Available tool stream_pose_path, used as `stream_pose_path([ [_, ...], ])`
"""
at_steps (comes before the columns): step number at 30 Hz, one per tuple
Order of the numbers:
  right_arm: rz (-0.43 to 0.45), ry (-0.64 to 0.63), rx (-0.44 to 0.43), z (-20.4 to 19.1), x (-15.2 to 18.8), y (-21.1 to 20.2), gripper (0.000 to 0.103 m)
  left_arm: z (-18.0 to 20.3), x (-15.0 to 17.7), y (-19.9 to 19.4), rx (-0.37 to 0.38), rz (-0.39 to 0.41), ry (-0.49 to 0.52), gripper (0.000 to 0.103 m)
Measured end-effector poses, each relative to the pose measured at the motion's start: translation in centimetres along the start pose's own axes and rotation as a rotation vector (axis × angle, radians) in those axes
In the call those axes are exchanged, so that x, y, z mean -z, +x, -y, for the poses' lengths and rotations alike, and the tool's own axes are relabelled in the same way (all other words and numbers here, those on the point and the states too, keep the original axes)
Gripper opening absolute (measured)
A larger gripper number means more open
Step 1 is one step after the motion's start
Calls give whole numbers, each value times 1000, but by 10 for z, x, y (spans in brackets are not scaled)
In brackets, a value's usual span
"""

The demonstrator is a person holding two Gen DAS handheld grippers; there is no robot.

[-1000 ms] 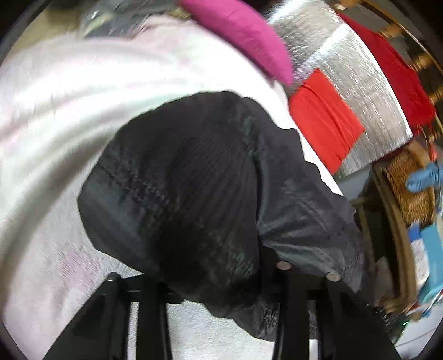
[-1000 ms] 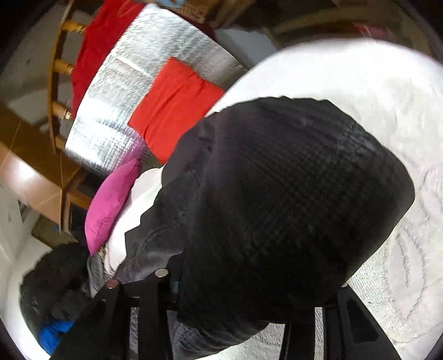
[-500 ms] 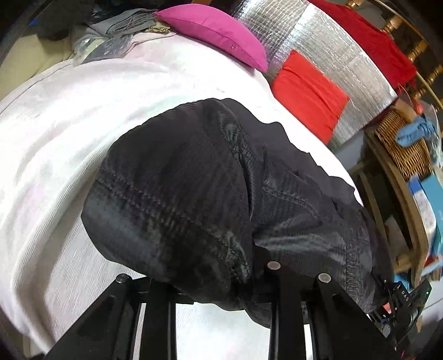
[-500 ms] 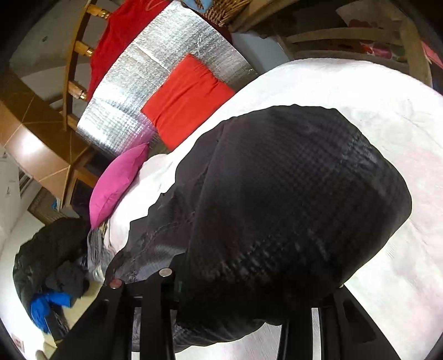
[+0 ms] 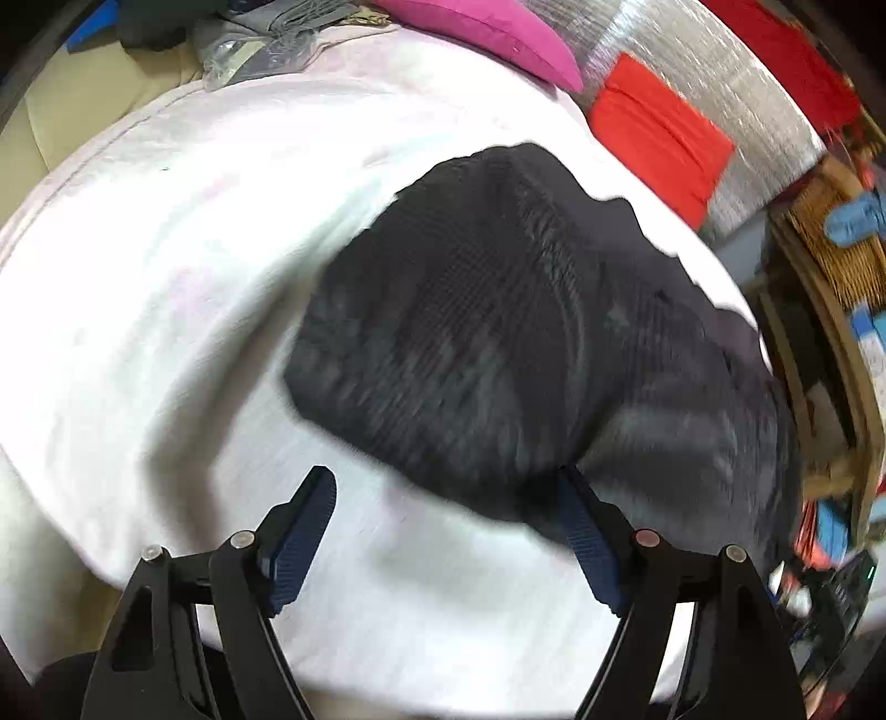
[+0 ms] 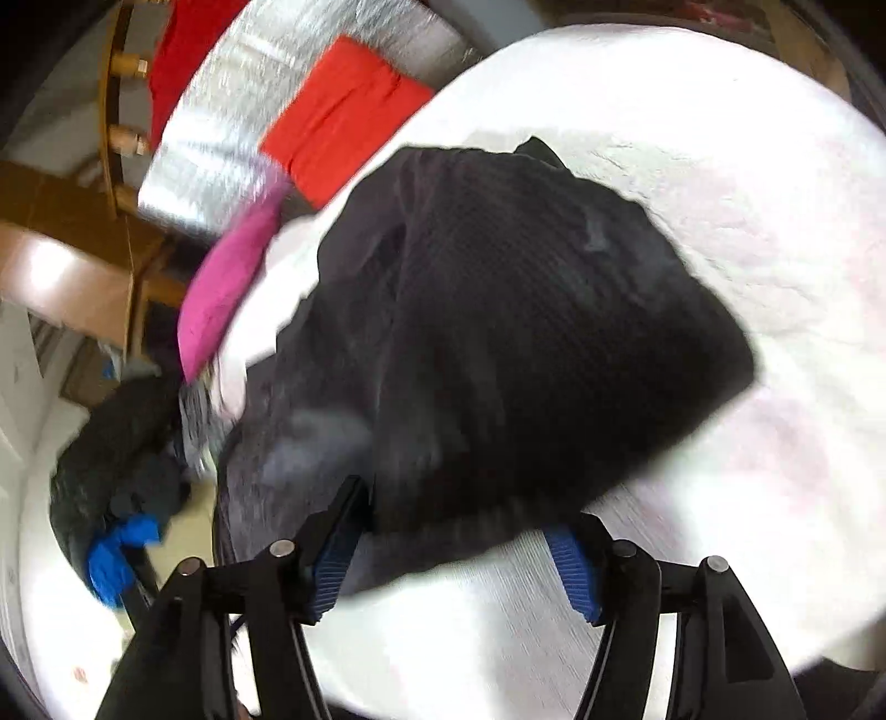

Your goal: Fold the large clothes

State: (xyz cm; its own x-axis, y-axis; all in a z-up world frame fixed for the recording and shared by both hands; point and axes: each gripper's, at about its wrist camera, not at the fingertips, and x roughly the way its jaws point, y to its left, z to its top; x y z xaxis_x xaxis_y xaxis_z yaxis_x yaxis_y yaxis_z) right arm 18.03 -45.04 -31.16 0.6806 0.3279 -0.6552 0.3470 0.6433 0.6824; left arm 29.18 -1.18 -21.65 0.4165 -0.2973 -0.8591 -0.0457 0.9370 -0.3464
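While both grippers open, the black garment (image 5: 498, 343) lies mid-sheet (image 5: 166, 277).

Left gripper (image 5: 443, 498) angled downward, jaws opening, right gripper (image 6: 459, 526) likewise angled downward, jaws opening

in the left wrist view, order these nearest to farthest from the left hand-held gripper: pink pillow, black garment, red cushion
From the left hand-held gripper, whose jaws are opening:
1. black garment, right at the fingertips, on the white cover.
2. red cushion, far right, against the silver panel.
3. pink pillow, at the top, about as far; the two are hard to rank.
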Motion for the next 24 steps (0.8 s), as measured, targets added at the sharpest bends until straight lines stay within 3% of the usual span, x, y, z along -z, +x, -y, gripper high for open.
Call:
stream_pose_path([
  [4, -61, -157, 61, -16, 1, -35, 67, -9, 2, -41, -103, 46, 91, 81],
  [8, 36, -271, 51, -43, -25, -70, 69, -1, -30, -73, -139, 181, 128, 84],
  [10, 110, -292, 59, -58, -43, -71, 73, 13, -50, -71, -169, 228, 142, 85],
  [13, 168, -286, 50, -78, -72, -45, 73, 37, -79, -48, -188, 239, 139, 85],
  [17, 96, -278, 17, -102, -99, 21, 73, 78, -104, 1, -187, 196, 169, 85],
  [19, 80, -330, 69, -118, -104, 52, 73, 93, -104, 16, -207, 174, 223, 85],
  [21, 71, -396, 167, -130, -112, 85, 73, 113, -108, 34, -280, 176, 295, 85],
  [24, 68, -434, 250, -133, -127, 113, 73, 124, -113, 50, -295, 180, 343, 85],
])
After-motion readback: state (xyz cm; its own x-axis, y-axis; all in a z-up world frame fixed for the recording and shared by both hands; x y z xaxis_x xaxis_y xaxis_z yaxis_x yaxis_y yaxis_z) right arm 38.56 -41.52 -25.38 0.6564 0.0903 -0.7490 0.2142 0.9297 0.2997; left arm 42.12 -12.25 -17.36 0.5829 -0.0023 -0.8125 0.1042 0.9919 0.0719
